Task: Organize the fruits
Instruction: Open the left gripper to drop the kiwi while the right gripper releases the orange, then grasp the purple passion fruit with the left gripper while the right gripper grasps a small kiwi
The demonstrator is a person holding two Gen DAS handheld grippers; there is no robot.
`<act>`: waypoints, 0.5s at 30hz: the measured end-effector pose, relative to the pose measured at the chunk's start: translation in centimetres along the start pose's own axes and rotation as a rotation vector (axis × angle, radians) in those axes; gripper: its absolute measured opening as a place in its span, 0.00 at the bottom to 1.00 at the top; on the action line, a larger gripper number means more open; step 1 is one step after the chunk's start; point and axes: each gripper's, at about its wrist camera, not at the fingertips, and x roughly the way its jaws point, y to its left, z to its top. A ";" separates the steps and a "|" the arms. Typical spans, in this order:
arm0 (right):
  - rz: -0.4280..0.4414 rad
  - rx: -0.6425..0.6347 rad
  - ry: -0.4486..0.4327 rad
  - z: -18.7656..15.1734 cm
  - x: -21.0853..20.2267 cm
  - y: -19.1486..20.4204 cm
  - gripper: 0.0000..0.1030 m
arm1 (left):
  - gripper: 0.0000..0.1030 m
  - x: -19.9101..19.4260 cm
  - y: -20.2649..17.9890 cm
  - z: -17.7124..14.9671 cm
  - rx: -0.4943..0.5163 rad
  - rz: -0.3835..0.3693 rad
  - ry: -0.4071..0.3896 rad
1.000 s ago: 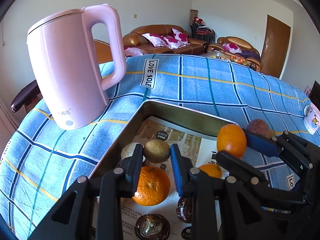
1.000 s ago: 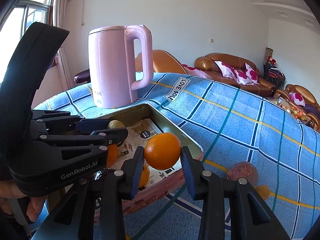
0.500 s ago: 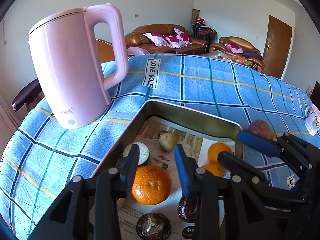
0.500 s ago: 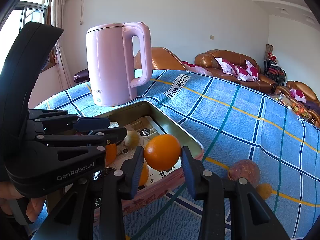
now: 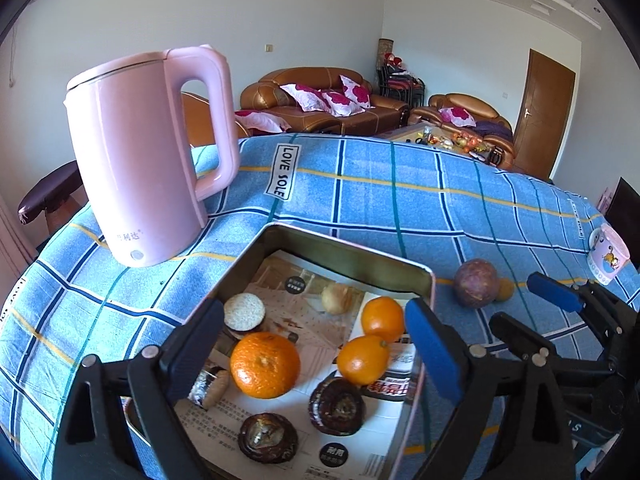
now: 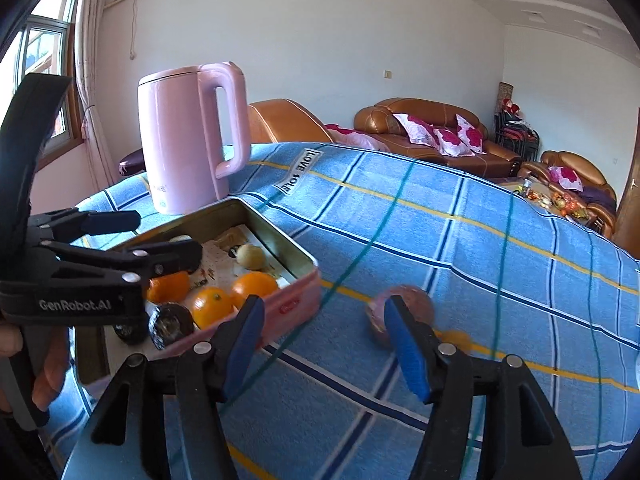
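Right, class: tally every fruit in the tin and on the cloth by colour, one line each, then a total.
Orange, in the tin: 3
Yellowish, in the tin: 1
Dark brown, in the tin: 2
Purple, on the cloth: 1
Small orange, on the cloth: 1
Total: 8

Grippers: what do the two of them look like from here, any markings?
Both are black plastic clamp-style frames with silver rivets and blue pads on the fingers. The left gripper carries white "GenRobot.AI" lettering on its side in the right wrist view. The right gripper shows no marking.
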 end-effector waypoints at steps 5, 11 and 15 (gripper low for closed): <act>-0.110 0.039 0.049 -1.3 -0.8 -4.9 0.62 | 0.91 -0.6 -2.9 0.4 0.009 -0.049 -0.018; -0.116 0.065 0.092 -1.7 0.5 -7.1 0.62 | 0.91 0.8 -6.3 0.5 0.051 -0.053 -0.012; -0.106 0.028 0.142 -1.5 2.3 -6.6 0.62 | 0.91 2.1 -7.0 1.1 0.047 -0.046 0.007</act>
